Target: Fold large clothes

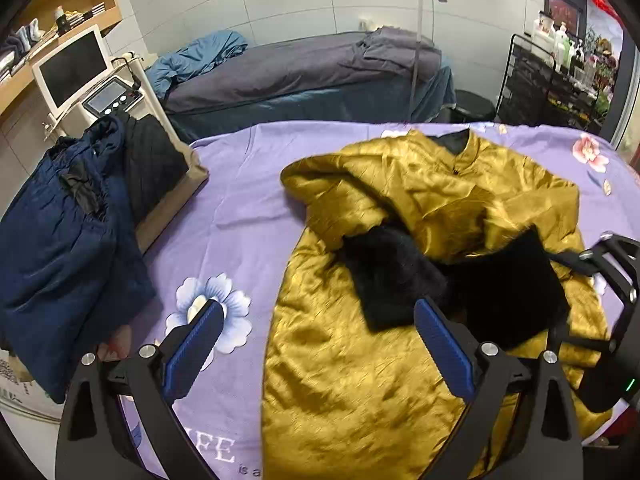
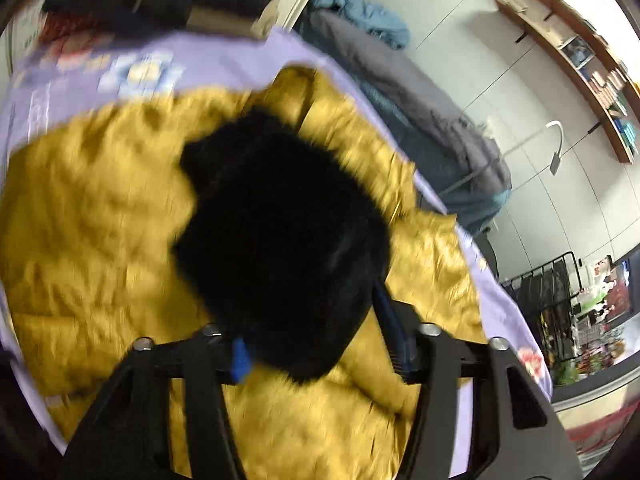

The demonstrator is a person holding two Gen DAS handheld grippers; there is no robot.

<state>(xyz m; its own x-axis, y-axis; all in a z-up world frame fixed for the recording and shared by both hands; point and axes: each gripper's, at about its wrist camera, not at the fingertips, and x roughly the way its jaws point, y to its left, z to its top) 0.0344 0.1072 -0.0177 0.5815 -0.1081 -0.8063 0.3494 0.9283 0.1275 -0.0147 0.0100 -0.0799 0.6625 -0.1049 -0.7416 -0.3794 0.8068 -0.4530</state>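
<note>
Golden coat [image 1: 360, 360] lies on the bed [image 1: 240, 208]; our left tool [image 1: 316, 340] gapes empty at 6 o'clock, while our right tool [image 2: 316, 344] straddles its black cuff [image 2: 280, 240], grip unclear.

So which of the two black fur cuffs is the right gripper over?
The right-hand cuff, the one beside the right gripper; its open fingers straddle it. The other cuff lies nearer the left gripper.

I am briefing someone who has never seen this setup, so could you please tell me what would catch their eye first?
The shiny mustard-gold jacket spread across the lilac floral bedsheet dominates, with its two black furry cuffs folded onto its middle. To the left sits a pile of navy blue clothing. The left gripper hovers wide open over the jacket's edge, and the right gripper straddles one cuff.
</note>
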